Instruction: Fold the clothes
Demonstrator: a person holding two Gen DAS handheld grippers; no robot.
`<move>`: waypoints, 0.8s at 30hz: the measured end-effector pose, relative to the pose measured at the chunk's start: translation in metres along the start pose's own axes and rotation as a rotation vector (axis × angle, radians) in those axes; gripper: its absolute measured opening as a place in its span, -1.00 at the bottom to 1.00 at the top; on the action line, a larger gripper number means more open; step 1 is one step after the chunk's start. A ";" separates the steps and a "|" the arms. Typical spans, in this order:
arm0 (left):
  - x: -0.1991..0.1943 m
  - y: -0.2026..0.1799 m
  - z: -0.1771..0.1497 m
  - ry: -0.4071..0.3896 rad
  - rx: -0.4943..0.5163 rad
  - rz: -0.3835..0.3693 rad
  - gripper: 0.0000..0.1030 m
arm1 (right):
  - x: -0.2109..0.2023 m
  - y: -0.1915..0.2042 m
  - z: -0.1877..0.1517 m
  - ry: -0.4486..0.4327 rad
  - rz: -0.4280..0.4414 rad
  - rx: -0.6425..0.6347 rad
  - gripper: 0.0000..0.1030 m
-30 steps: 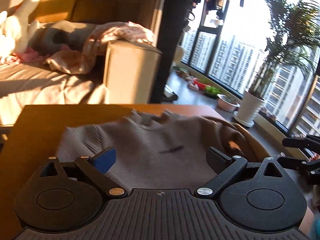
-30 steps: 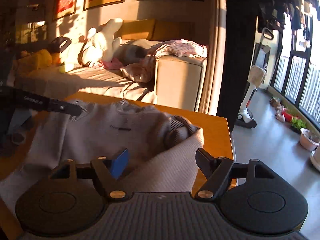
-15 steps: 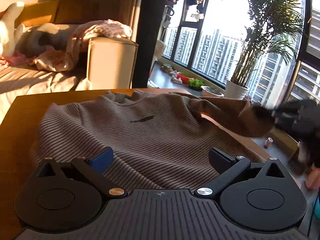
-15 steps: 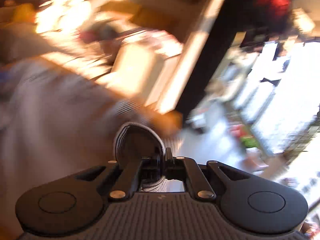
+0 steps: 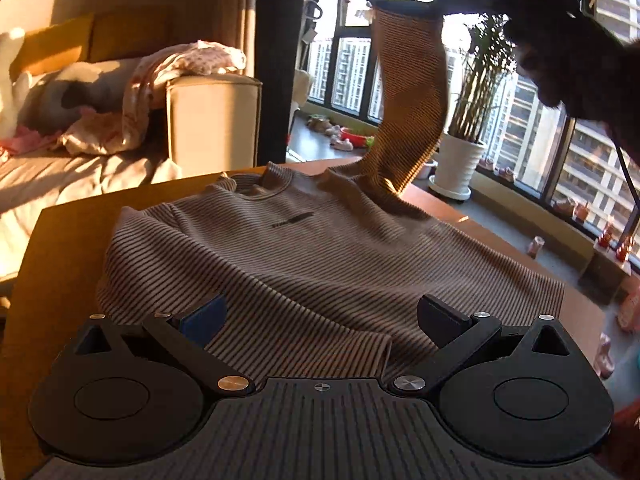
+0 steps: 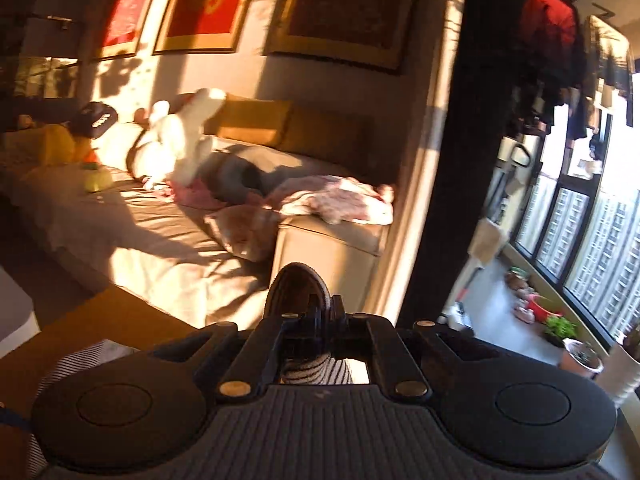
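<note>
Now, from the left wrist view, the left tongs [image 5: 320,316] hang open over the near hem of the striped sweater [image 5: 320,256], which lies spread, chest side up, on the wooden worktop [image 5: 60,248]. Toward 1 o'clock its sleeve [image 5: 412,92] rises steeply, its cuff pinched in the right tongs [image 5: 400,2]. A potted plant [image 5: 460,160] stands by the window.

Seen from the right wrist, the right tongs [image 6: 328,312] are closed on the sleeve's cuff [image 6: 300,288] at 12 o'clock; a sofa [image 6: 160,216] lies beyond.
</note>
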State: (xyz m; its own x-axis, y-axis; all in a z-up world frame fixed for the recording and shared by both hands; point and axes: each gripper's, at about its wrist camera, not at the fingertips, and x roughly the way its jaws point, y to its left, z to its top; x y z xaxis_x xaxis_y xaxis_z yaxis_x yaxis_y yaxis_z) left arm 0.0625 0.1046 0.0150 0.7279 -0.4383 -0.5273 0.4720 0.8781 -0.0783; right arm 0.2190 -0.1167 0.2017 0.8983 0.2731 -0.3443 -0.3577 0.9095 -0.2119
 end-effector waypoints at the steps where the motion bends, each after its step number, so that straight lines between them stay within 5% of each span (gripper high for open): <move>1: -0.003 -0.003 -0.003 0.003 0.021 0.003 1.00 | 0.012 0.015 0.005 0.004 0.033 -0.010 -0.94; 11: -0.018 -0.014 -0.024 0.008 0.129 0.011 1.00 | 0.062 0.094 0.009 0.048 0.172 -0.022 -0.93; 18: -0.014 -0.020 -0.030 0.015 0.184 0.042 1.00 | 0.047 0.082 -0.004 0.052 0.194 0.040 -0.36; 22: -0.015 -0.027 -0.034 -0.004 0.265 0.065 0.98 | 0.020 0.068 -0.030 0.115 0.246 0.130 -0.33; 24: -0.014 -0.031 -0.036 -0.015 0.307 0.087 0.78 | 0.003 0.067 -0.054 0.177 0.301 0.198 -0.33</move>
State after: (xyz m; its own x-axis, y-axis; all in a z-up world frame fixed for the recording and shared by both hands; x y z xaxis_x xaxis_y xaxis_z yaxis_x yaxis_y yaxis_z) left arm 0.0193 0.0903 -0.0059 0.7782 -0.3687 -0.5083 0.5341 0.8143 0.2271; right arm 0.1835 -0.0719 0.1371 0.6968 0.4937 -0.5202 -0.5265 0.8447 0.0965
